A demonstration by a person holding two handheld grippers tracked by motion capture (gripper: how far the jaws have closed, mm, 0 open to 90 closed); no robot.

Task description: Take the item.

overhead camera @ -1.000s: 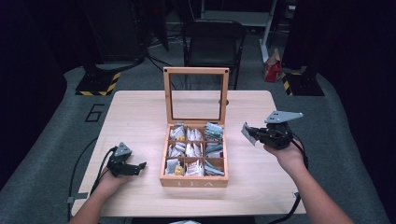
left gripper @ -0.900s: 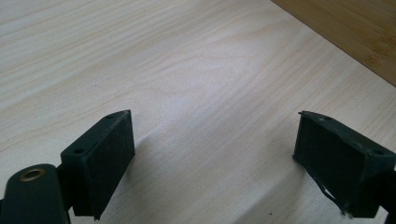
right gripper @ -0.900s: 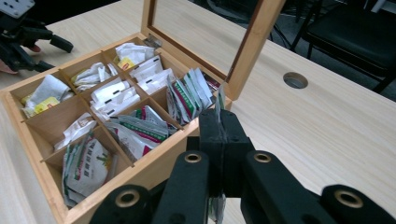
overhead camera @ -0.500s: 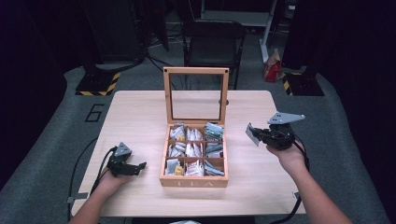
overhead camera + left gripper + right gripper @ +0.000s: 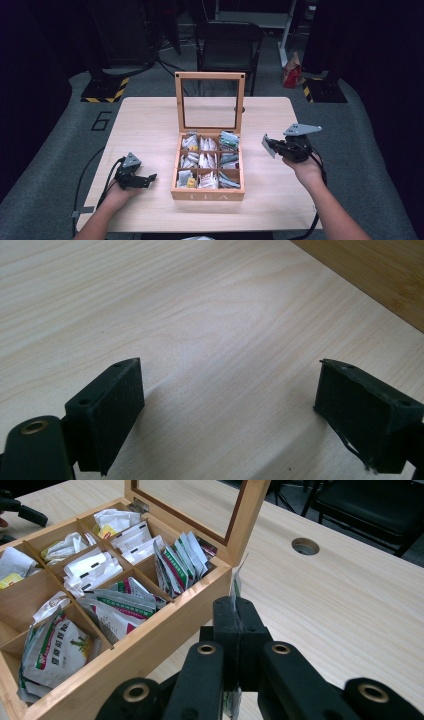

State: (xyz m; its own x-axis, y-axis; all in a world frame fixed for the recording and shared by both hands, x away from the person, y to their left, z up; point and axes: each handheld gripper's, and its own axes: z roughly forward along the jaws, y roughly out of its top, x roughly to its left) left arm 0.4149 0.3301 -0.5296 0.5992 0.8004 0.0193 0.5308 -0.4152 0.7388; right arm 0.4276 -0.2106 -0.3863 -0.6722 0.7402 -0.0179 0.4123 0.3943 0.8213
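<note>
Both grippers are black: the left gripper [image 5: 148,178] and right gripper [image 5: 268,146] each have a grey triangular plate on top, brass-ringed pivots, blocky textured pads [image 5: 117,410] and a black cable. Forearms bare, no sleeves.

The tea box [image 5: 207,172] stands at the centre of the worktop [image 5: 150,125], its lid [image 5: 210,102] upright along the 12 o'clock edge. Inside, compartments in rows hold tea packets [image 5: 200,160]. The left claw [image 5: 145,179] rests on the worktop at 9 o'clock of the box, well apart from it. The right claw [image 5: 268,146] hangs above the worktop at 3 o'clock of the box, near its side wall, with a packet [image 5: 235,587] pinched between its jaws. A hole [image 5: 305,546] in the worktop lies behind the lid, towards 1 o'clock. A chair [image 5: 227,40] stands beyond the worktop at 12 o'clock, and what may be a bag [image 5: 291,70] sits on the floor at 1 o'clock.
</note>
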